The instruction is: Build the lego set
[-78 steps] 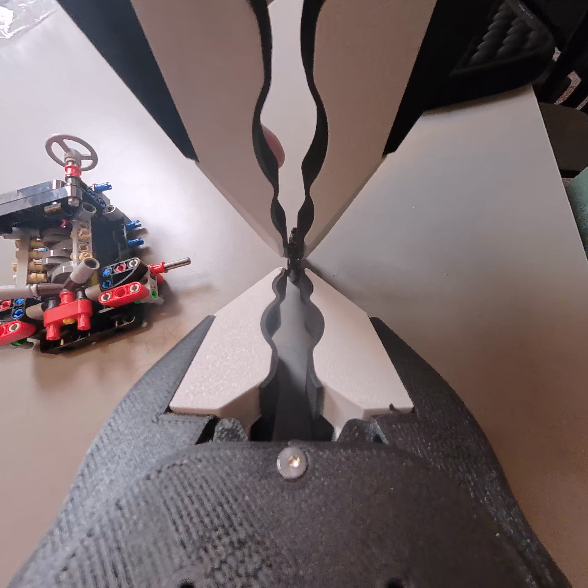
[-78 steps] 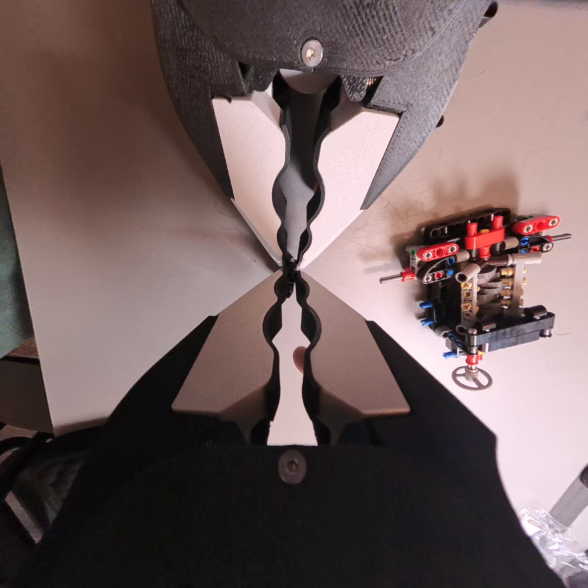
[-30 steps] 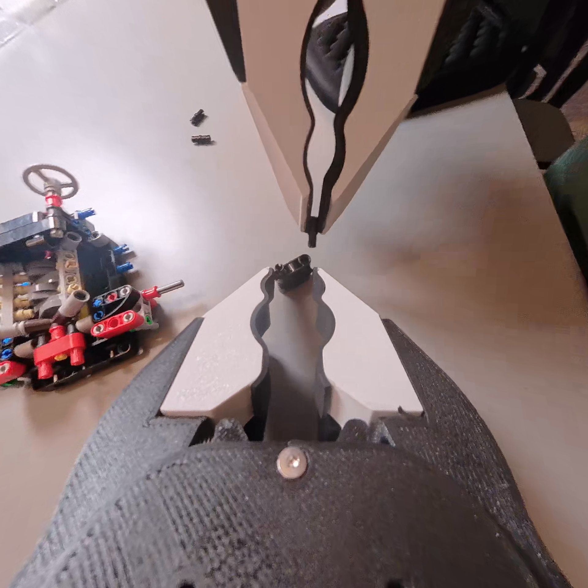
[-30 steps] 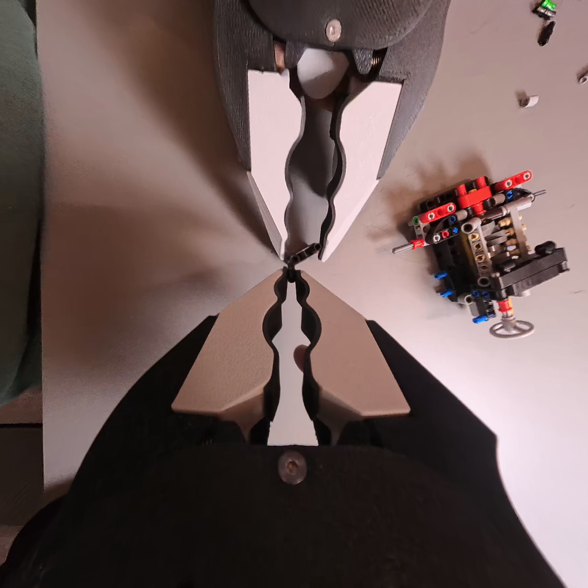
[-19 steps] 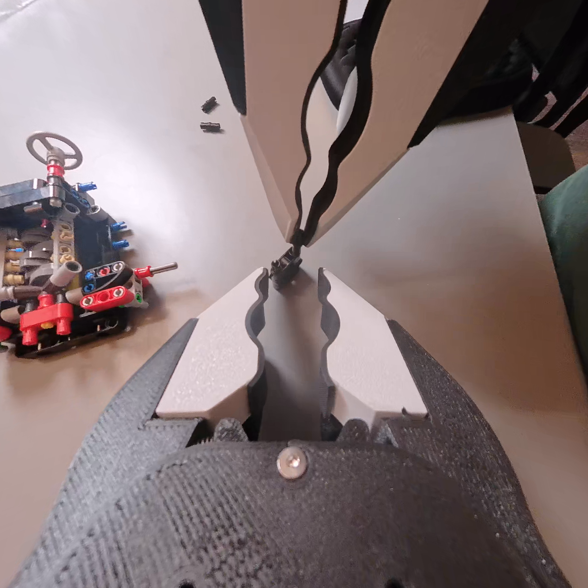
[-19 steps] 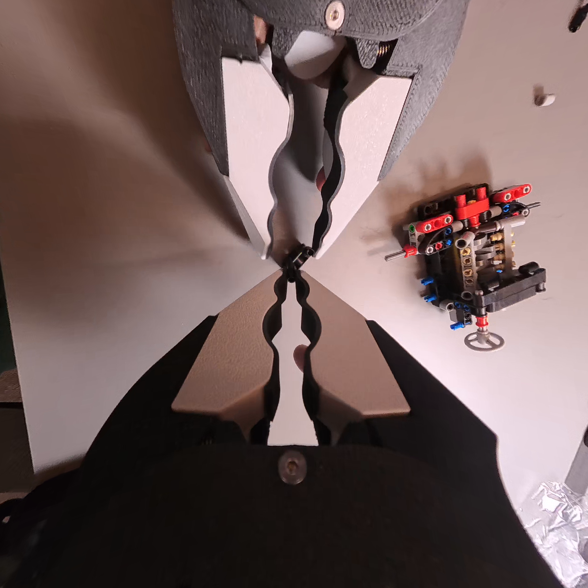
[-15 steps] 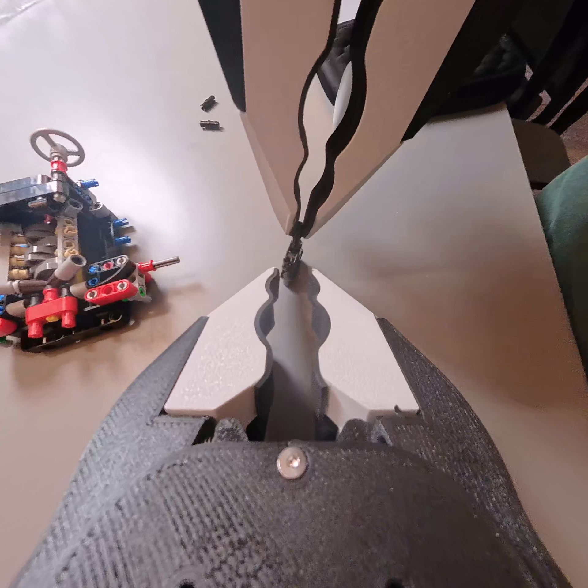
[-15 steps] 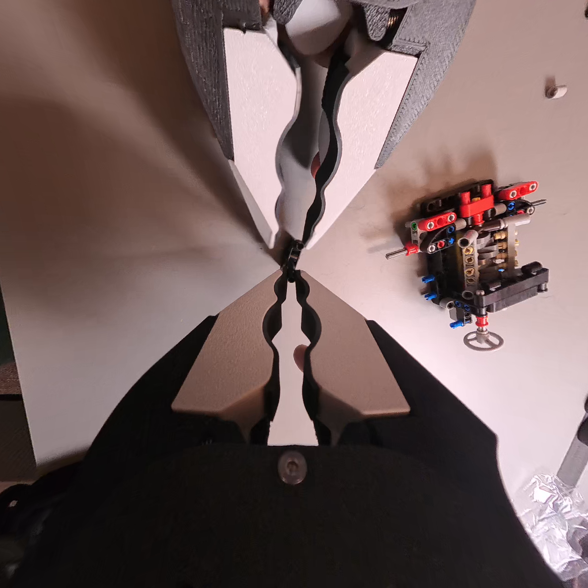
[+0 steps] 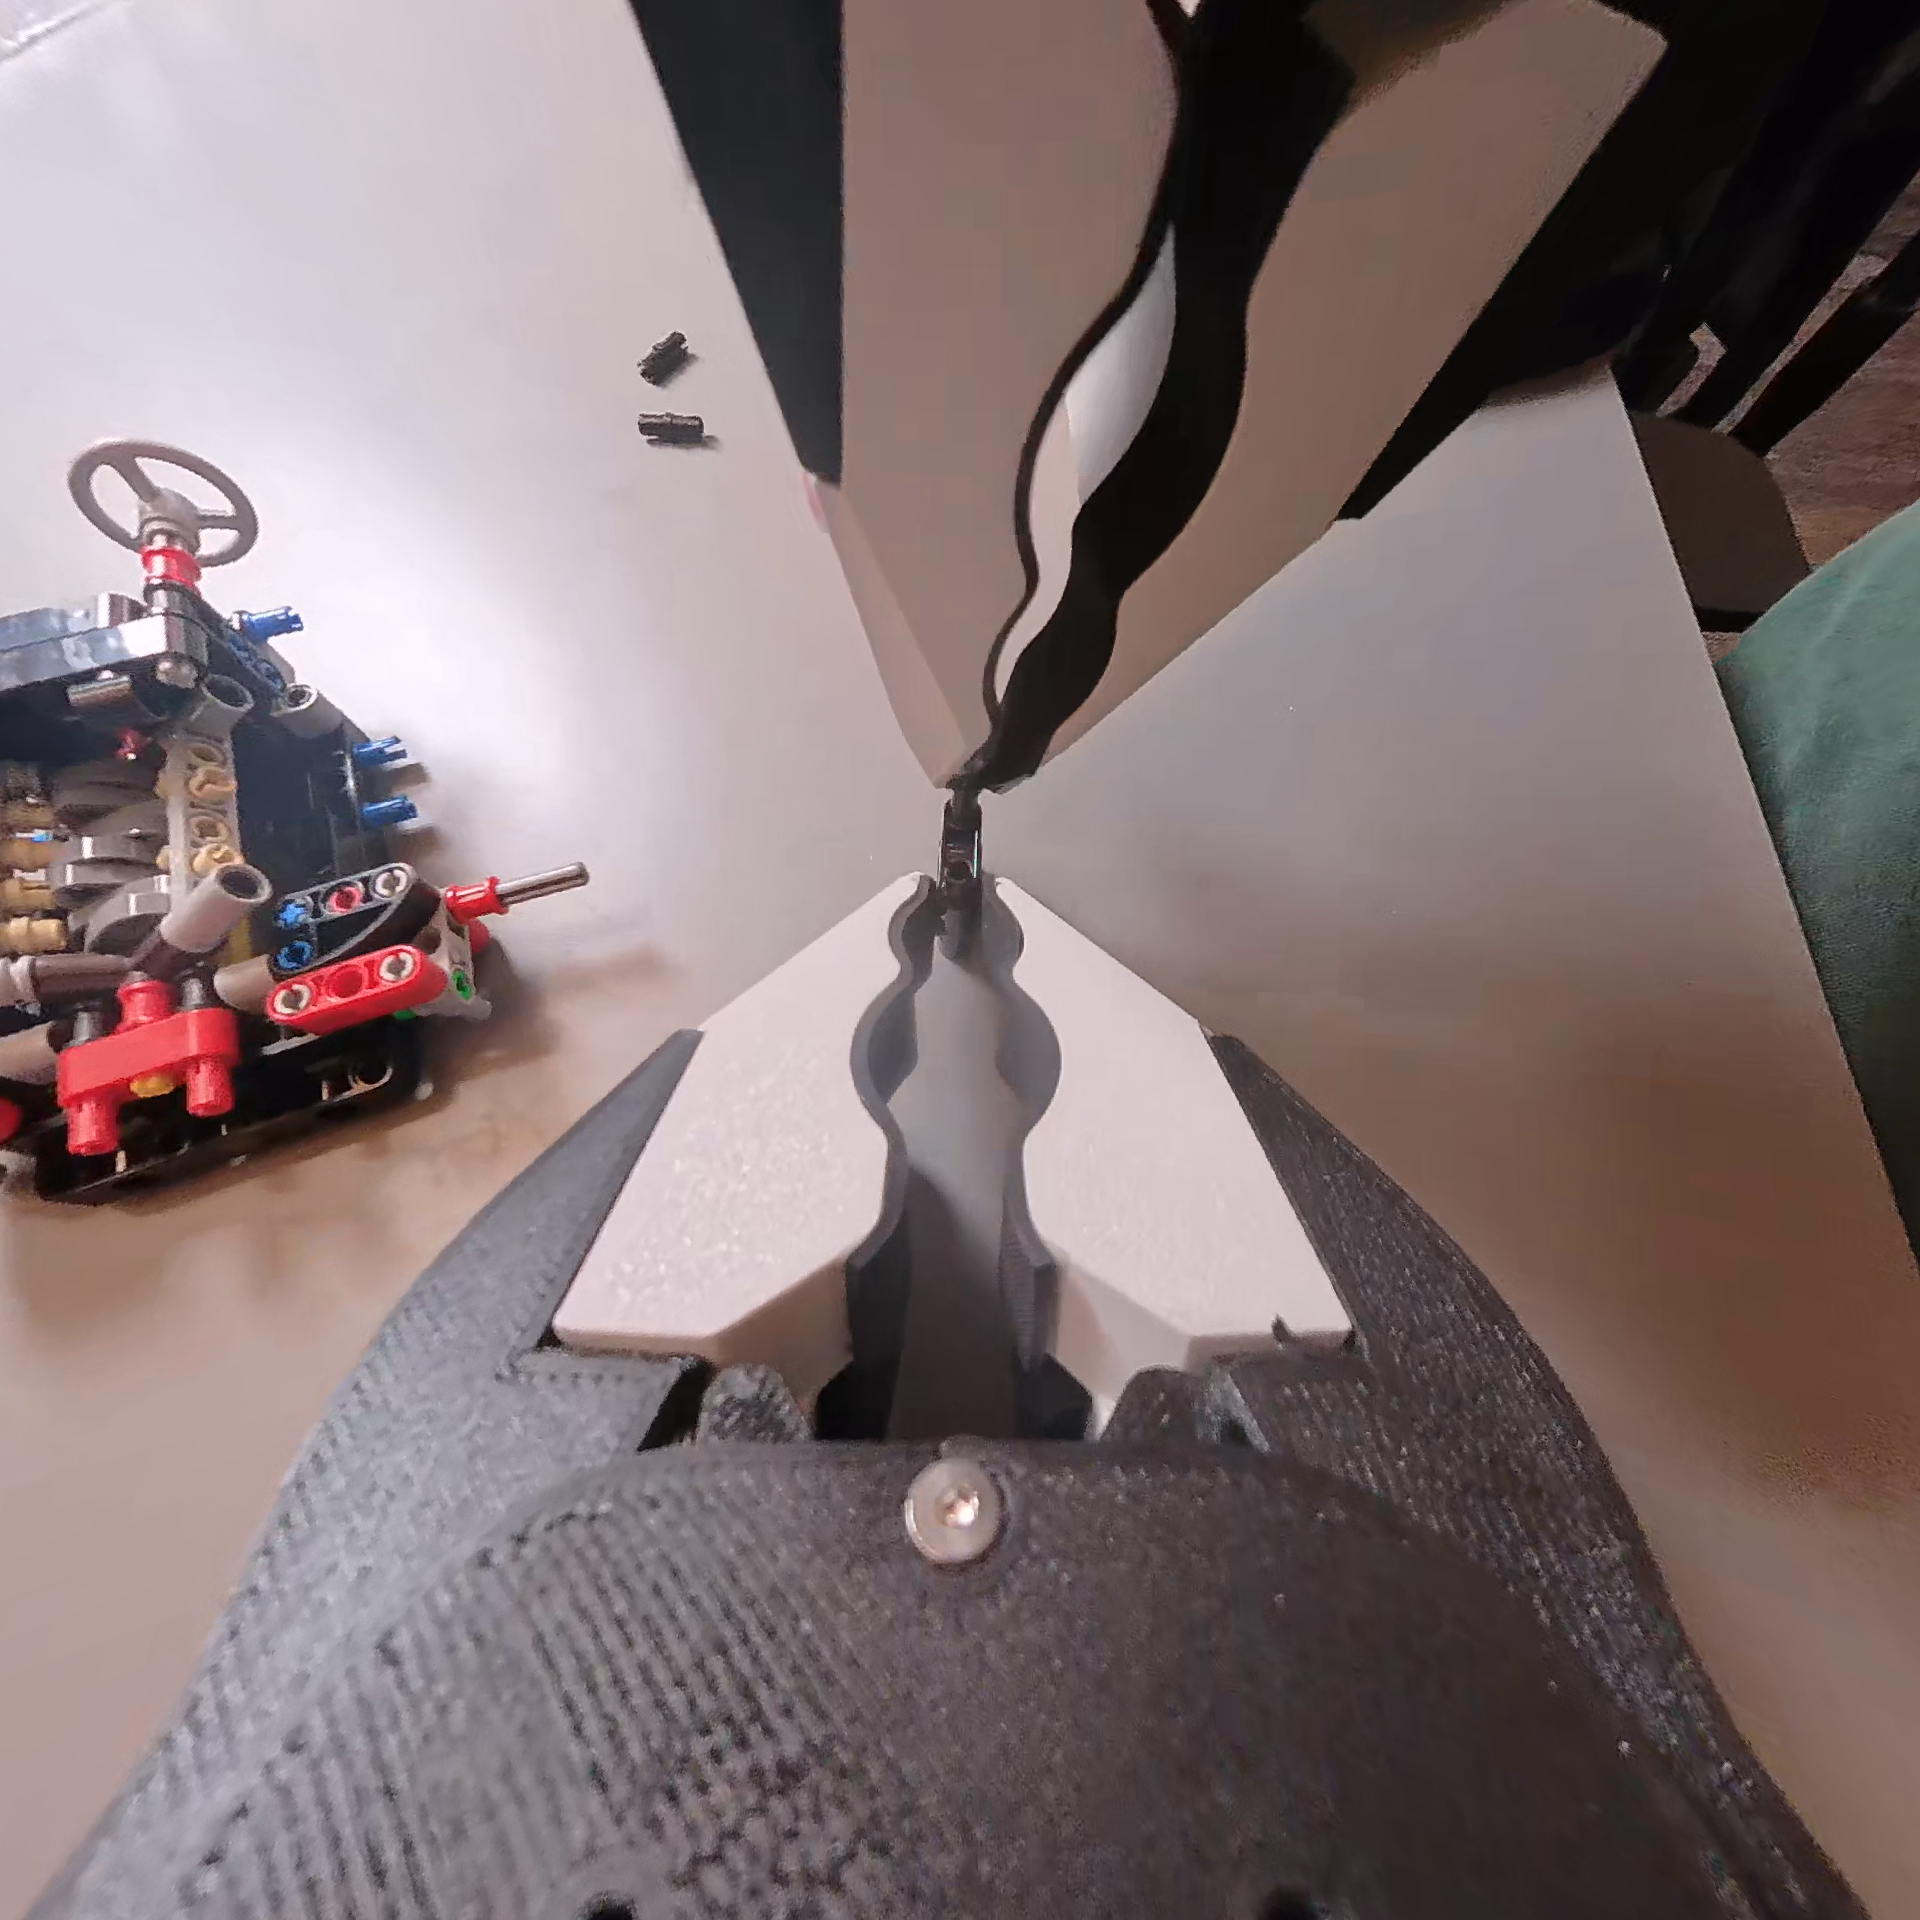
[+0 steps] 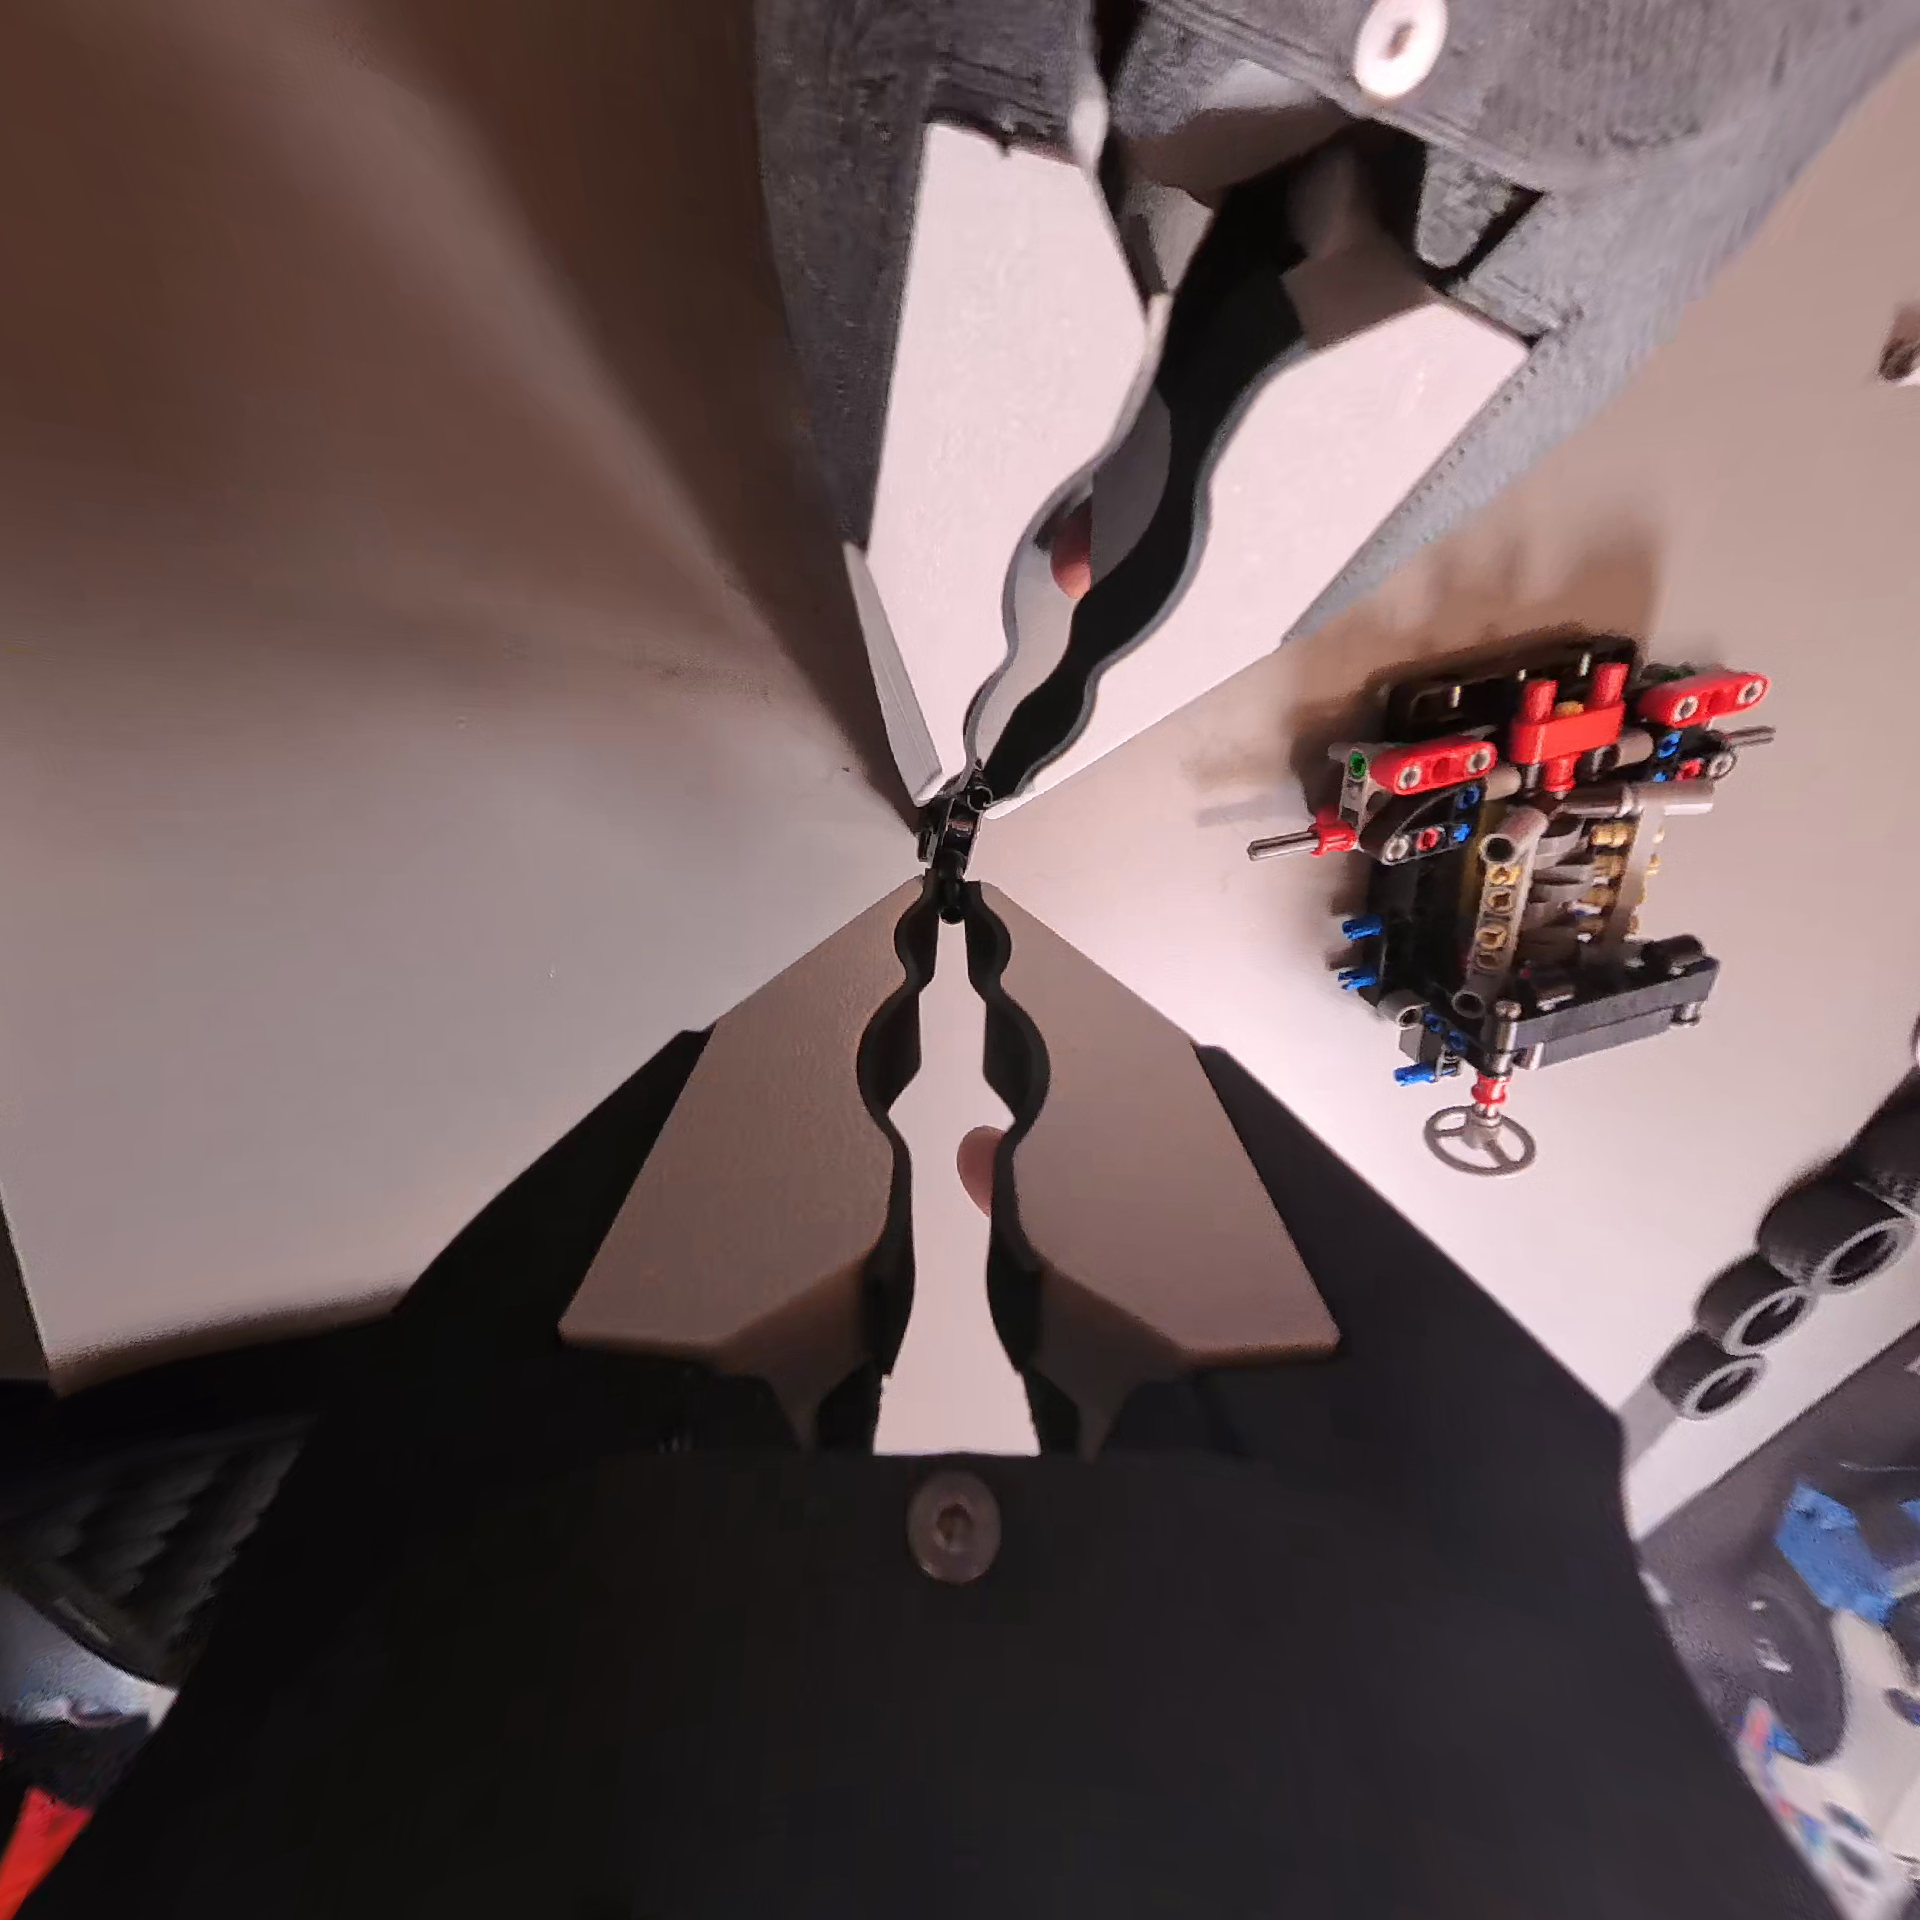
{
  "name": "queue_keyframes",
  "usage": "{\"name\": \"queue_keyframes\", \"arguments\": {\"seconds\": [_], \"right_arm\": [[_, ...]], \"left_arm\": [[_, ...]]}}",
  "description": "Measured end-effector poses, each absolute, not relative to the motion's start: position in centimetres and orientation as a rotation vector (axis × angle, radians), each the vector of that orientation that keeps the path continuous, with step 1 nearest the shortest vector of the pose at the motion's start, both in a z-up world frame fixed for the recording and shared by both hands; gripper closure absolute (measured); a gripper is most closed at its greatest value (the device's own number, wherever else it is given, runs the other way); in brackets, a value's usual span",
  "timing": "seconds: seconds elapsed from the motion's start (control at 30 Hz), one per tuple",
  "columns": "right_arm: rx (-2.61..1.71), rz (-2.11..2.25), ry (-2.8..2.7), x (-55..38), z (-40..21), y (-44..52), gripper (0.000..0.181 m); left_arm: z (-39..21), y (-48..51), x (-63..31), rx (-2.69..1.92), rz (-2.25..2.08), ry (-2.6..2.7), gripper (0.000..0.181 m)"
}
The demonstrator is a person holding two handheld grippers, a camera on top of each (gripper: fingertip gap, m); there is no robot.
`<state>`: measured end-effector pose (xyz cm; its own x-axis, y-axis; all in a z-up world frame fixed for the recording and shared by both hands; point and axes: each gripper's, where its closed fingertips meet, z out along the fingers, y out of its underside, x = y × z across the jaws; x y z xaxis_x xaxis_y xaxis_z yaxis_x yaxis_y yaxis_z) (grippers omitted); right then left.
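My left gripper (image 9: pixel 956 906) is shut on a small black connector (image 9: pixel 958 868), held above the table. My right gripper (image 10: pixel 948 902) is shut on a small black pin (image 10: pixel 951 878). The two grippers meet tip to tip, and the pin touches the connector (image 10: pixel 958 821). In the left wrist view the right gripper (image 9: pixel 985 777) comes in from above. In the right wrist view the left gripper (image 10: pixel 961 788) comes in from above. The part-built lego model (image 9: pixel 208 894), black with red beams and a grey steering wheel (image 9: pixel 161 504), lies on the table, apart from both grippers. It also shows in the right wrist view (image 10: pixel 1527 883).
Two loose black pins (image 9: pixel 667 390) lie on the beige table (image 9: pixel 1403 883) beyond the model. Several black tyres (image 10: pixel 1818 1247) lie near the table edge at the right. A small grey piece (image 10: pixel 1901 358) lies farther off. A green seat (image 9: pixel 1849 790) stands beside the table. Left and right tips are no more than a few centimetres apart. About 20 centimeters separates my left fingertips from the small grey piece (image 10: pixel 1901 358).
A second ago the tips were apart, the pin and the connector separate. The grippers have closed in, the left one rolled, and the pin now meets the connector.
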<state>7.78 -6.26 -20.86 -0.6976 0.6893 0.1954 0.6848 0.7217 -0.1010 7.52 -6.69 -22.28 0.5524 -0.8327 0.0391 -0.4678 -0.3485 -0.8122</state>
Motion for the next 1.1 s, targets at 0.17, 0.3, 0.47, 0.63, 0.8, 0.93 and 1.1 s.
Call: {"name": "queue_keyframes", "arguments": {"seconds": [0.17,0.3,0.47,0.63,0.8,0.93,1.1], "right_arm": [[-0.881,-0.103,-2.794,7.7,-20.8,-6.2,0.178],[-0.716,-0.213,-2.859,7.8,-20.8,-6.1,0.178],[-0.633,-0.280,-2.919,7.9,-20.9,-6.3,0.178],[-0.778,-0.218,-2.913,7.7,-20.8,-6.3,0.178],[-1.136,0.269,-2.713,7.1,-19.4,-6.0,0.178],[-1.254,0.694,-2.449,6.4,-17.2,-6.8,0.178],[-1.347,1.014,-2.228,6.7,-16.3,-7.5,0.178]], "left_arm": [[-22.3,-6.6,7.6,-2.008,-0.623,1.043,0.175],[-22.3,-6.6,7.6,-2.008,-0.642,1.050,0.175],[-22.3,-6.8,7.6,-1.996,-0.637,1.075,0.175],[-22.3,-6.7,7.5,-1.997,-0.627,1.067,0.171],[-21.6,-7.0,7.3,-1.958,-0.629,1.049,0.161],[-19.1,-7.4,7.3,-1.876,-0.744,0.962,0.165],[-16.4,-7.7,7.5,-1.762,-0.824,0.898,0.171]]}}
